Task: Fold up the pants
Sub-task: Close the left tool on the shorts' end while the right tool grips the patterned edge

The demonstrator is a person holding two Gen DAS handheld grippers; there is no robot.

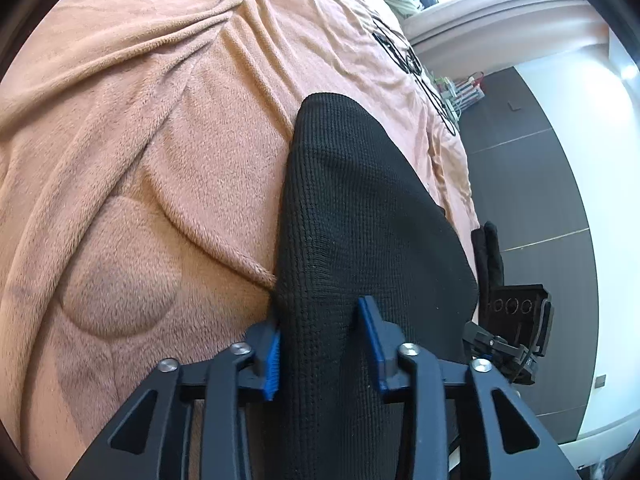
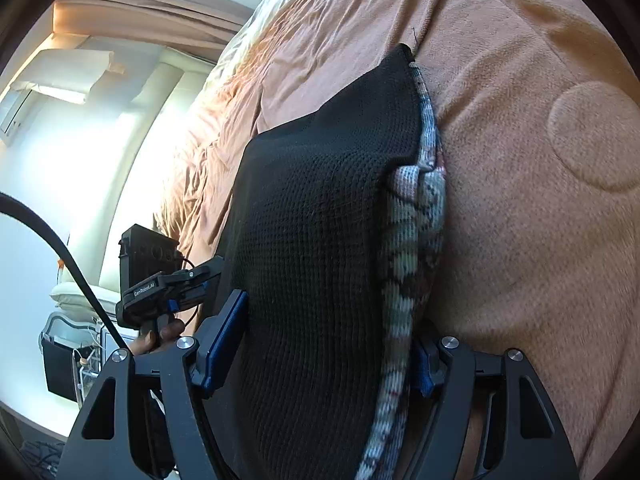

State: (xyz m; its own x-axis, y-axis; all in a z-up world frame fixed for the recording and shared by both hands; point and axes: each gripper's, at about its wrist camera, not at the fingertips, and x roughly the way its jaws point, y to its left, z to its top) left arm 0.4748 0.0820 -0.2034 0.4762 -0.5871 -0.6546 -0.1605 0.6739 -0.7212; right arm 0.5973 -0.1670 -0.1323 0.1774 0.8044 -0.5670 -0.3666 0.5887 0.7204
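- Across the bed, a peach fleece blanket [image 1: 160,152] covers the surface; it is creased into long folds and carries raised round patches.
- Black knit pants [image 1: 352,216] lie near the blanket's floor-side edge, running lengthwise away from both cameras.
- Left gripper [image 1: 324,344]: blue pads [image 1: 374,344] sit on either side of the black fabric; the left pad touches it, the other stands proud of the cloth, so a firm clamp cannot be confirmed.
- Right gripper [image 2: 320,344]: fingers straddle the pants [image 2: 320,208] together with a patterned knit band [image 2: 412,240] along their right edge; both pads appear pressed against the bunched cloth.
- Right-wrist view shows the other gripper's body and a hand [image 2: 160,336] on its handle, beside the pants.
- Room: dark tiled floor [image 1: 532,168] beside the bed, white wall, bright window [image 2: 80,92], and a cream curtain [image 2: 168,92].
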